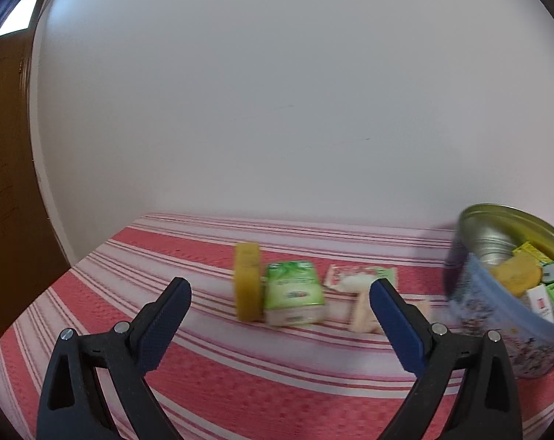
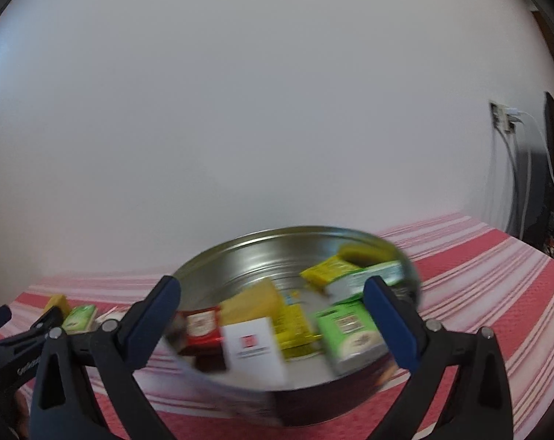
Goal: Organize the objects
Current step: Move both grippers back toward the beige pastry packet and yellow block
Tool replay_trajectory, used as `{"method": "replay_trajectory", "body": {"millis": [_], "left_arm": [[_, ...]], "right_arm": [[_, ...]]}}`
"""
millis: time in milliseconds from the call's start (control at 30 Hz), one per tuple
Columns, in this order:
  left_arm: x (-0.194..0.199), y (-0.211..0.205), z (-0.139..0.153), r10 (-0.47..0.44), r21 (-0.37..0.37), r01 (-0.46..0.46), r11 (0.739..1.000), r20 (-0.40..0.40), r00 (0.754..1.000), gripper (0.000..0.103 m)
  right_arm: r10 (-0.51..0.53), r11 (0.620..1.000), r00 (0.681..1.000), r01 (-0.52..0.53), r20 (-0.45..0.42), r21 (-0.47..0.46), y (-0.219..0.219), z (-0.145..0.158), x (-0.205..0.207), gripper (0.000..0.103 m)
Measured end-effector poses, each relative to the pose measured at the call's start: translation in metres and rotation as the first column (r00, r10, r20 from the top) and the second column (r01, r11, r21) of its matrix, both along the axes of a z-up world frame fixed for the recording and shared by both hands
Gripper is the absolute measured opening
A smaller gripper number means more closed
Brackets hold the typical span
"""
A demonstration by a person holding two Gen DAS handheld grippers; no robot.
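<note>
A: What is the left hand-held gripper (image 1: pixel 280 295) doing?

B: Its blue-padded fingers (image 1: pixel 167 324) are spread wide and released, with nothing between them. It hovers over the counter (image 1: pixel 240 377), which is covered in a red and white striped cloth.

A: And what lies ahead of it?

B: A short row of small packets toward the far edge near the white wall (image 1: pixel 277 91). From the left: a yellow block (image 1: pixel 247 281) standing on its side, a green box (image 1: pixel 294 292) touching it, then a red and white sachet (image 1: pixel 350 278) lying flat. A pale packet (image 1: pixel 365 313) sits just nearer, partly hidden by the right finger. All are blurred, so the labels cannot be read.

A: Where is the tin?

B: The round metal tin (image 1: pixel 493 324) stands on the right of that row, well apart from the yellow block. It looks tilted, though blur makes that hard to judge.

A: The right hand-held gripper (image 2: pixel 272 293)?

B: Also spread open and empty, poised at the near rim of the tin (image 2: pixel 240 253). Inside lie a white box (image 2: pixel 254 348), a red sachet (image 2: pixel 202 326), yellow packets (image 2: pixel 295 324) and a green packet (image 2: pixel 352 333), piled loosely.

A: Anything else?

B: A wall socket (image 2: pixel 502 117) with white cables at the far right.
</note>
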State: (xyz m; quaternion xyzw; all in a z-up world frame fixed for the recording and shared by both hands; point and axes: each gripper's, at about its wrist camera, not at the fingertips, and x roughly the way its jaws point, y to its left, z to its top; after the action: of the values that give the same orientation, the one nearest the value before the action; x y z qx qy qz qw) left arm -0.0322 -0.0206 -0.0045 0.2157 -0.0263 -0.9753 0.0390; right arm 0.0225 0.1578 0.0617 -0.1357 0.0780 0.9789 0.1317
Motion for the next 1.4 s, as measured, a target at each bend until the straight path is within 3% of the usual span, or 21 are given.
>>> {"method": "replay_trajectory", "body": {"millis": [300,633,867,1033,1100,1233,1367,1400], "left_arm": [[-0.023,-0.054,-0.006,0.076,0.042,-0.078,0.996,0.058,0.995,0.099],[-0.04,-0.099,-0.013,0.145,0.03,-0.149,0.988,0.101,0.984,0.099],[-0.043,-0.114,-0.013,0.157,0.059,-0.166,0.984,0.135,0.978,0.099],[-0.044,-0.117,-0.011,0.147,0.084,-0.16,0.984,0.143,0.979,0.099],[-0.045,-0.118,-0.012,0.144,0.088,-0.157,0.984,0.144,0.979,0.099],[-0.047,-0.12,-0.013,0.141,0.097,-0.157,0.983,0.149,0.979,0.099],[-0.047,-0.118,-0.012,0.141,0.091,-0.156,0.984,0.147,0.979,0.099],[-0.044,-0.113,-0.01,0.139,0.088,-0.153,0.984,0.149,0.979,0.099]], "right_arm": [[0.137,0.991,0.989,-0.137,0.064,-0.002,-0.061,-0.007,-0.031,0.09],[0.288,0.957,0.934,-0.276,0.213,-0.084,-0.121,-0.02,-0.079,0.089],[0.27,0.962,0.881,-0.226,0.388,-0.155,-0.133,-0.042,-0.12,0.086],[0.257,0.961,0.822,-0.162,0.507,-0.225,-0.131,-0.065,-0.148,0.083],[0.24,0.966,0.831,-0.153,0.502,-0.208,-0.133,-0.063,-0.152,0.083],[0.213,0.976,0.809,-0.151,0.547,-0.157,-0.144,-0.066,-0.164,0.083],[0.192,0.981,0.796,-0.167,0.574,-0.098,-0.153,-0.067,-0.168,0.071],[0.193,0.981,0.794,-0.176,0.576,-0.086,-0.153,-0.066,-0.167,0.06]]}}
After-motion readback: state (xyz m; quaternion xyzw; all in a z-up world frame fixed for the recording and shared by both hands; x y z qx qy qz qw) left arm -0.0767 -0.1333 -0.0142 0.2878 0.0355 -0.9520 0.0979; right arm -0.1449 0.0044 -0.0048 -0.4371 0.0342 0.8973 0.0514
